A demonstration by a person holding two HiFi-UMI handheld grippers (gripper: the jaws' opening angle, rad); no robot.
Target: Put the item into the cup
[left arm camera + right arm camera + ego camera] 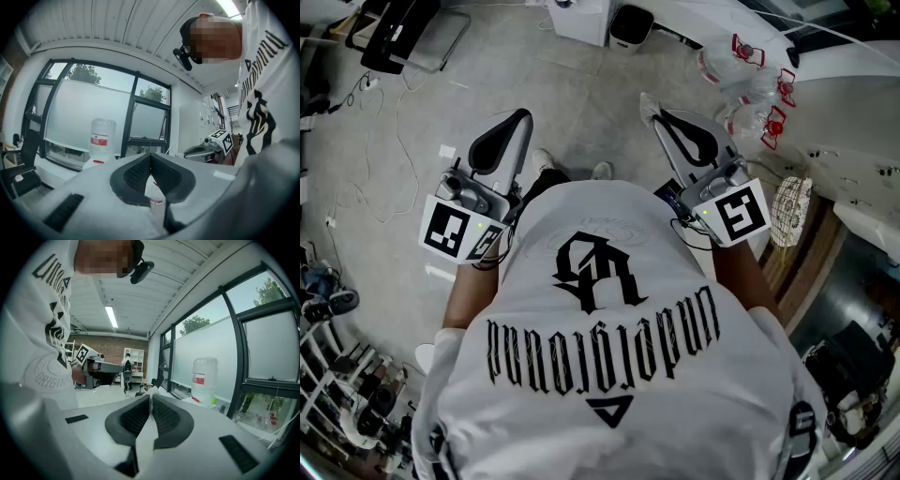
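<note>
Standing on concrete floor [581,98], holding left gripper [517,120] and right gripper [664,116] out at waist level, both sets of jaws pressed together, gripping nothing.

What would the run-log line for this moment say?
phase: task not under way | left gripper: shut, empty | right gripper: shut, empty | cup, item: not in view

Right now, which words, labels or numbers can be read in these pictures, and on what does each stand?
"ORIGIN", then cut off: curved print on the person's white T-shirt.
Black gothic lettering on the same shirt: too ornate to read.
Red label on the clear plastic water jug: too small to read.
Black-and-white square markers: patterns, no words.
</note>
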